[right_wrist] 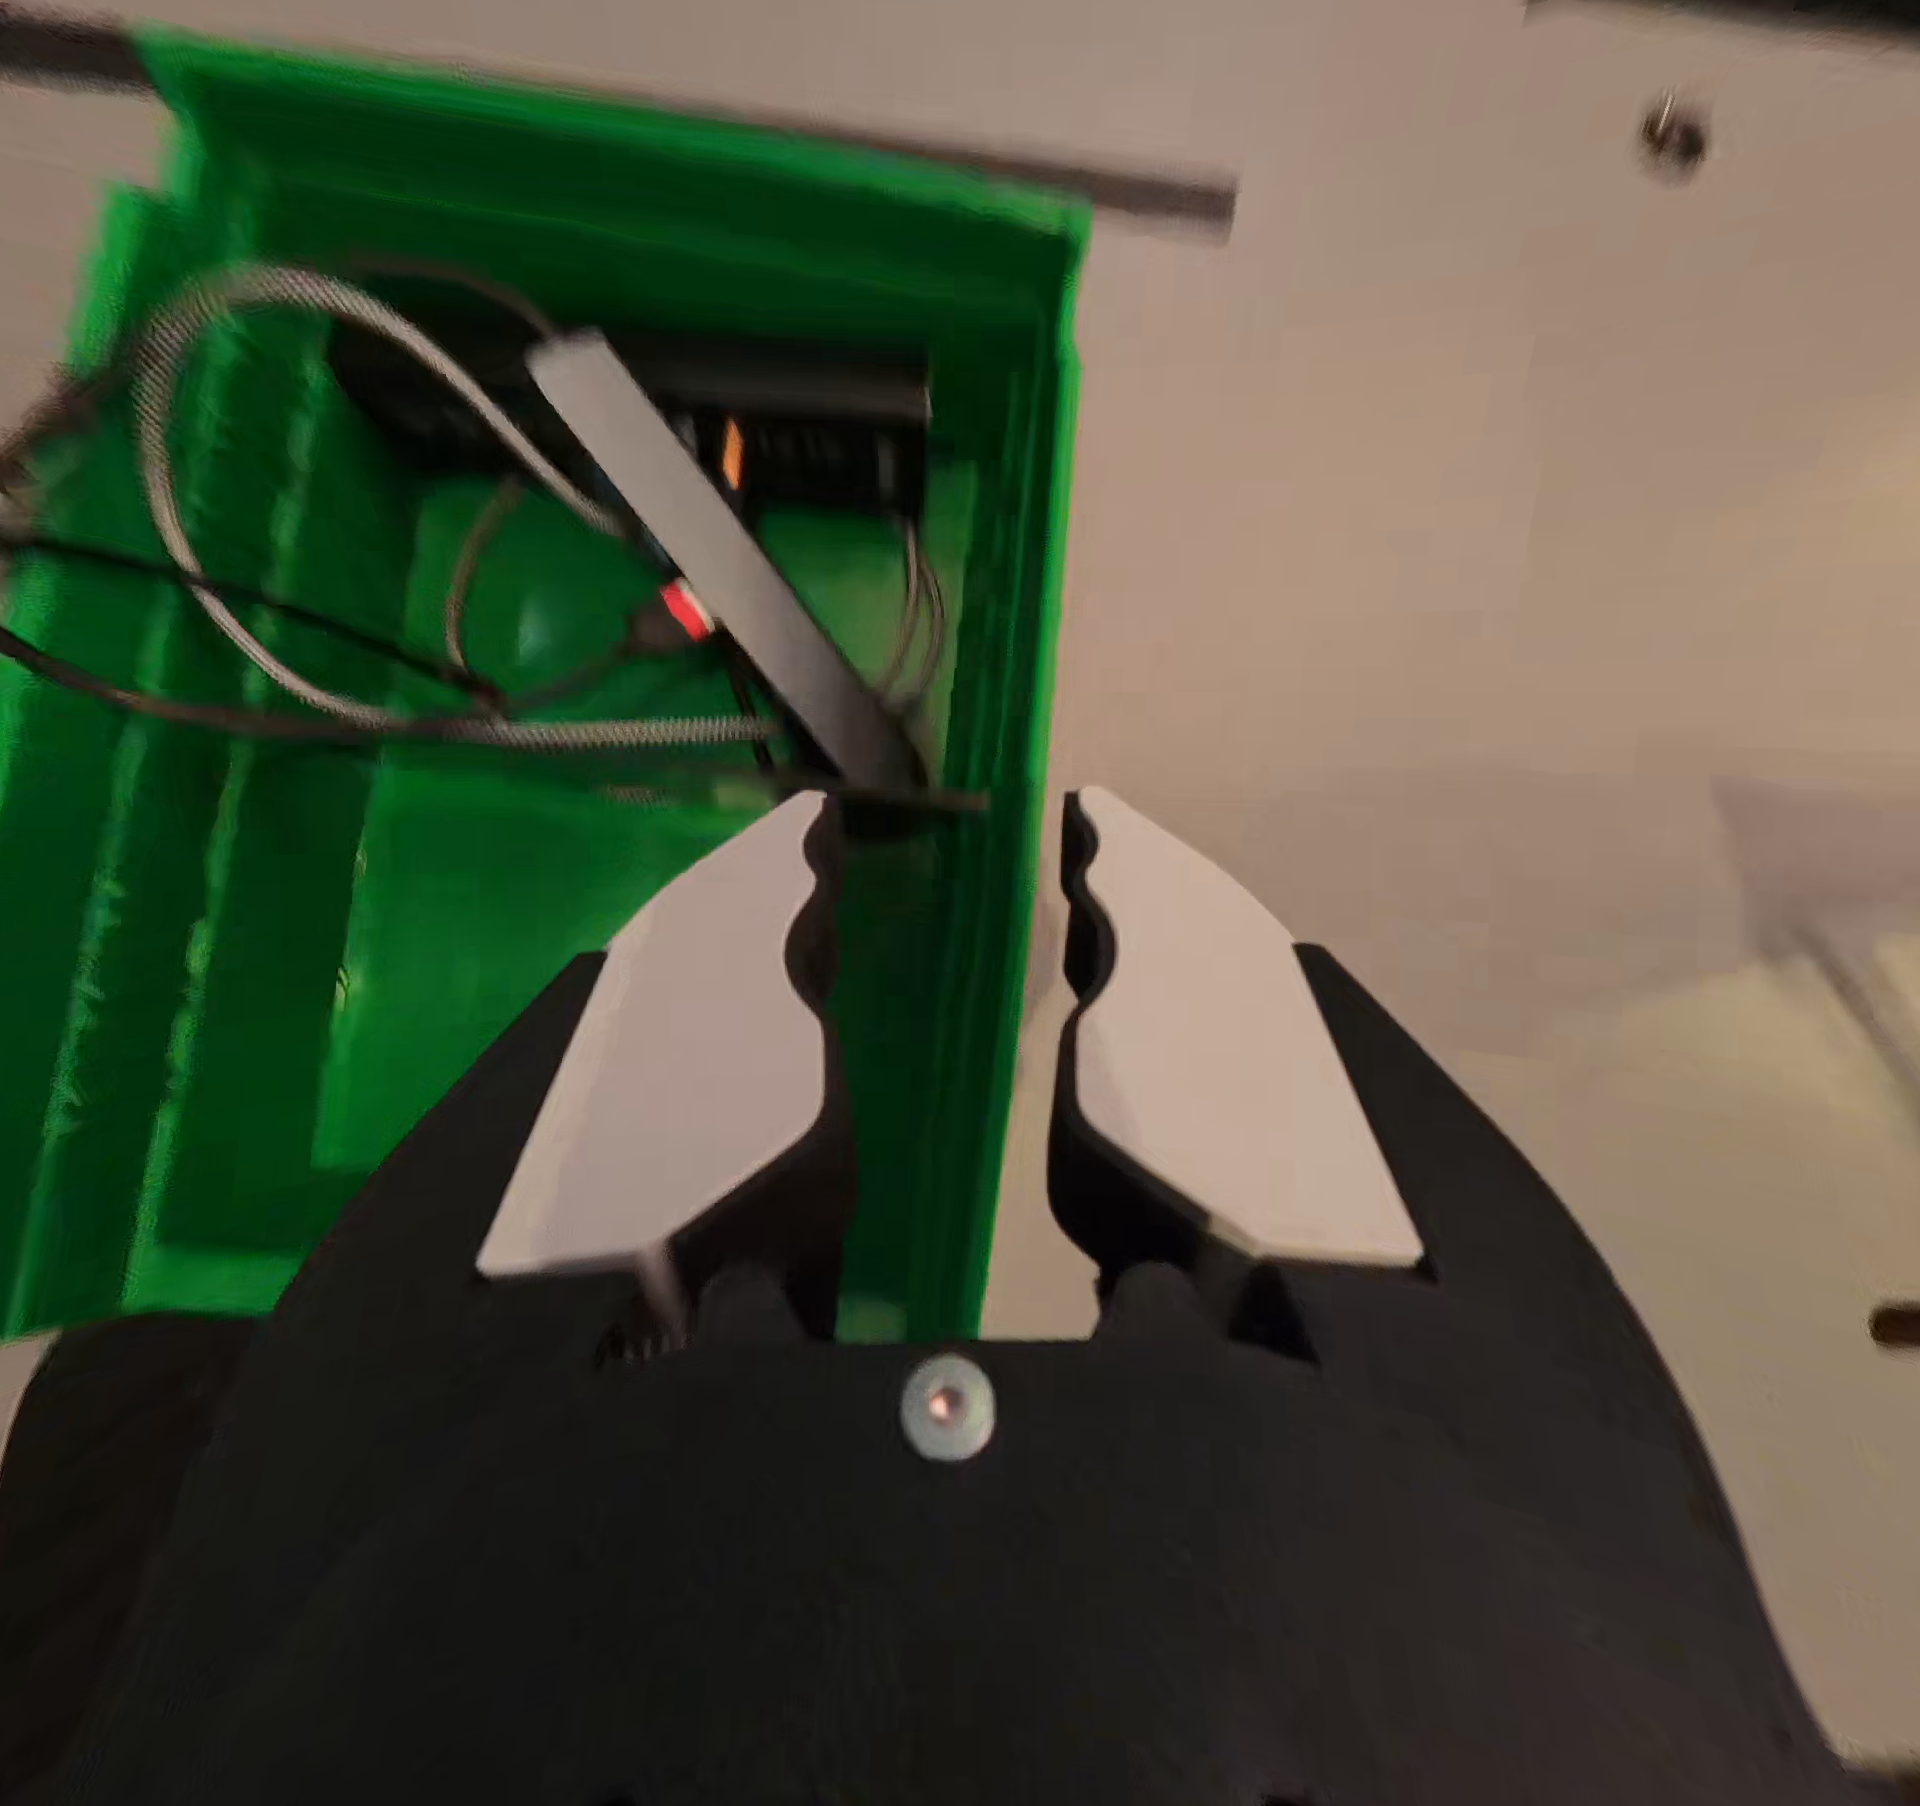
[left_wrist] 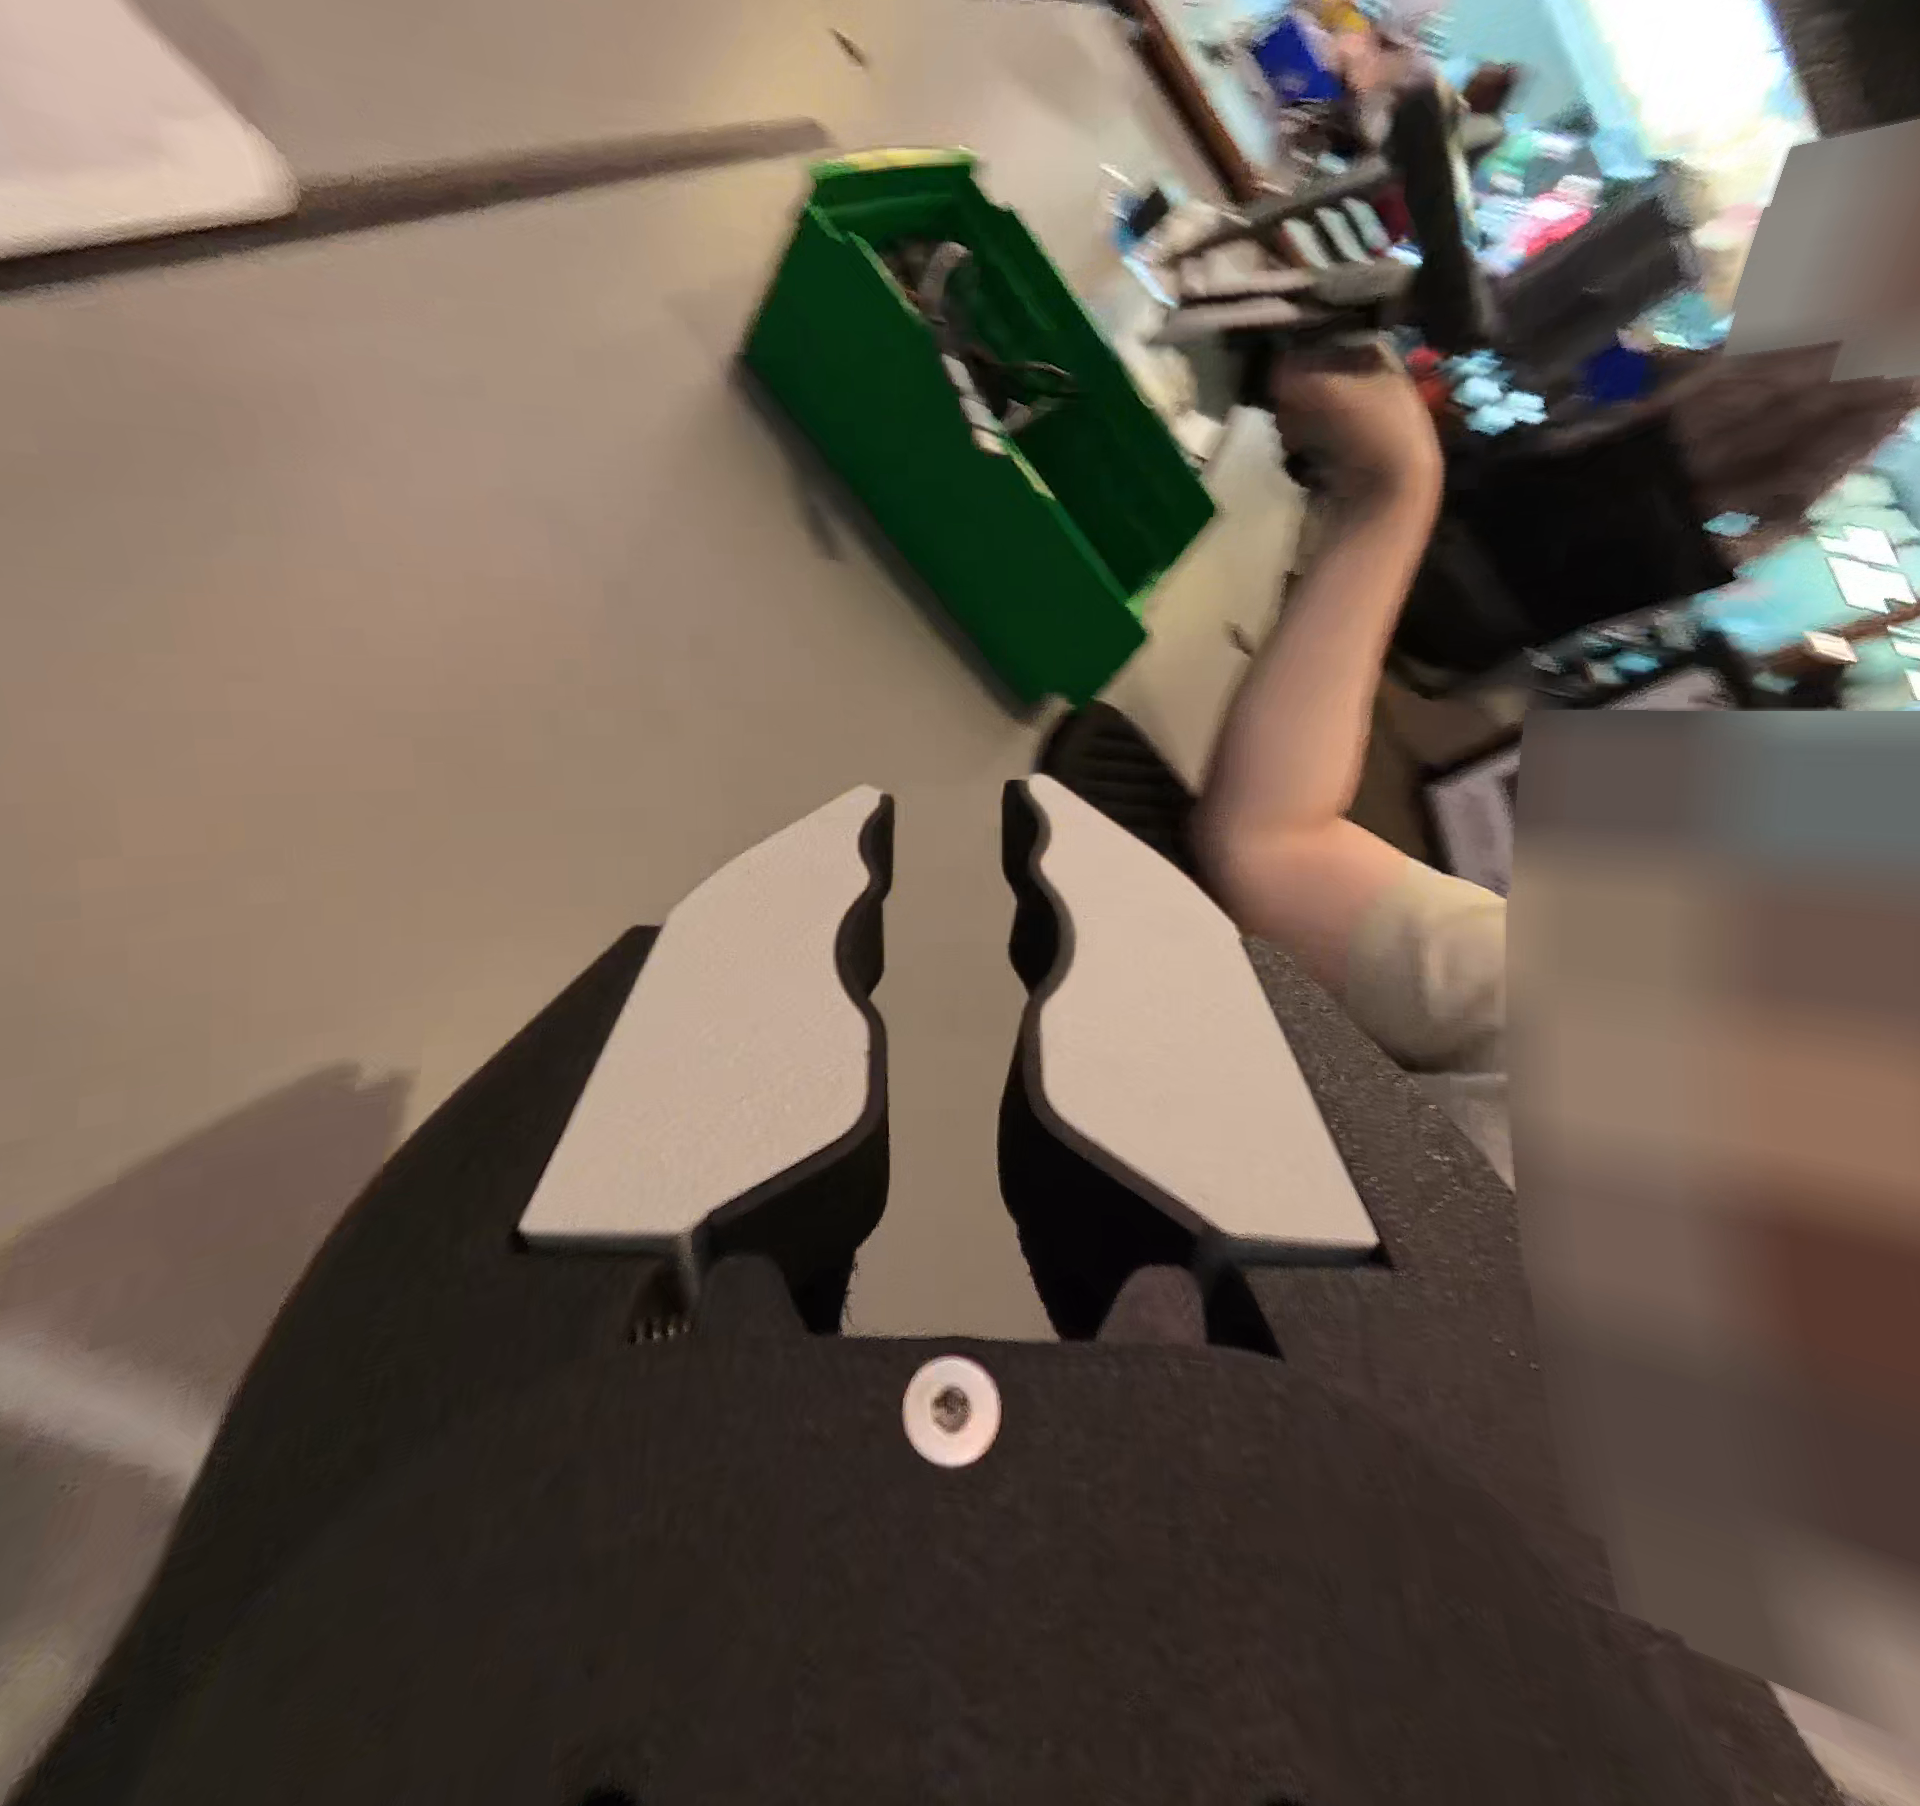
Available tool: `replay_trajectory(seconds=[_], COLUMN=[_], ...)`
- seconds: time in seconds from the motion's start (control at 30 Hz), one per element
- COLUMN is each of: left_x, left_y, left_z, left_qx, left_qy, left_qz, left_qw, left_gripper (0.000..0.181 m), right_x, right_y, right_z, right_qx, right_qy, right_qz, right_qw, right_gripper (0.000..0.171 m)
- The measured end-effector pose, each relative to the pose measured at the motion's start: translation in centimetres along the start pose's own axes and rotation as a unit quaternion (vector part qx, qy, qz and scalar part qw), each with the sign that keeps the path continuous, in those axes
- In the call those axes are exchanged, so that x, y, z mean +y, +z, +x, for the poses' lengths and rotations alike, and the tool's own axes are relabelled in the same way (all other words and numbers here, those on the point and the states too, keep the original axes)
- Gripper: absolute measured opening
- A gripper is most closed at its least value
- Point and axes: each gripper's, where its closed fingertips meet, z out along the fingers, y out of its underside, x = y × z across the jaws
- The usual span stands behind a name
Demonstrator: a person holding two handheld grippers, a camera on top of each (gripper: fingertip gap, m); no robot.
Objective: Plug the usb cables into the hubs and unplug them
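A green open bin (left_wrist: pixel 935 468) stands on the beige table (left_wrist: pixel 416 509), with cables showing inside it. In the right wrist view the bin (right_wrist: pixel 260 925) holds a slim grey hub (right_wrist: pixel 717 551) lying aslant, a black hub (right_wrist: pixel 790 437) behind it, a red-tipped USB plug (right_wrist: pixel 681 608) next to the grey hub, and a braided grey cable (right_wrist: pixel 208 322) in a loop. My right gripper (right_wrist: pixel 948 800) is open and empty, above the bin's right wall (right_wrist: pixel 997 925). My left gripper (left_wrist: pixel 948 795) is slightly open and empty, a short way before the bin.
A person's arm (left_wrist: pixel 1320 717) reaches up at the right of the bin. A white sheet (left_wrist: pixel 104 94) lies at the far left. A black ribbed object (left_wrist: pixel 1112 769) sits by the bin's near corner. The table has a dark seam (right_wrist: pixel 1143 193) and screw holes (right_wrist: pixel 1673 135). A cluttered room lies beyond.
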Motion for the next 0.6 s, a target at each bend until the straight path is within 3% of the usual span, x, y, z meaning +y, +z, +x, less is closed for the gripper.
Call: replay_trajectory(seconds=[0.03, 0.13, 0.2, 0.27, 0.33, 0.4, 0.6], left_x=[-0.3, -0.5, -0.6, 0.4, 2.4, 5.0, 11.9], left_y=[-1.6, -7.3, -13.2, -18.5, -21.9, -24.3, -25.2], left_z=[-0.5, -2.9, -6.7, -9.0, -10.9, -12.9, -18.7], left_qx=[-0.036, -0.171, -0.345, -0.467, -0.535, -0.572, -0.537], left_qy=[0.008, 0.02, 0.013, 0.014, -0.004, -0.048, -0.202], left_qz=[0.018, 0.071, 0.121, 0.141, 0.132, 0.11, 0.045], left_qw=[0.999, 0.983, 0.931, 0.873, 0.834, 0.811, 0.818], left_gripper=[0.02, 0.029, 0.06, 0.07, 0.077, 0.082, 0.073], right_x=[1.3, 4.0, 5.2, 6.5, 7.8, 8.5, 9.8], right_y=[0.1, 0.8, 1.6, 2.5, 3.3, 4.2, 5.0], right_z=[0.4, 1.2, 0.4, -0.2, 0.5, 0.2, -0.4], right_qx=[0.009, 0.027, -0.002, -0.025, -0.005, -0.02, -0.049], right_qy=[0.002, 0.009, 0.022, 0.032, 0.037, 0.048, 0.09], right_qz=[-0.031, -0.094, -0.124, -0.159, -0.199, -0.214, -0.249], right_qw=[0.999, 0.995, 0.992, 0.986, 0.979, 0.976, 0.963], right_gripper=[0.044, 0.047, 0.047, 0.048, 0.048, 0.045, 0.011])
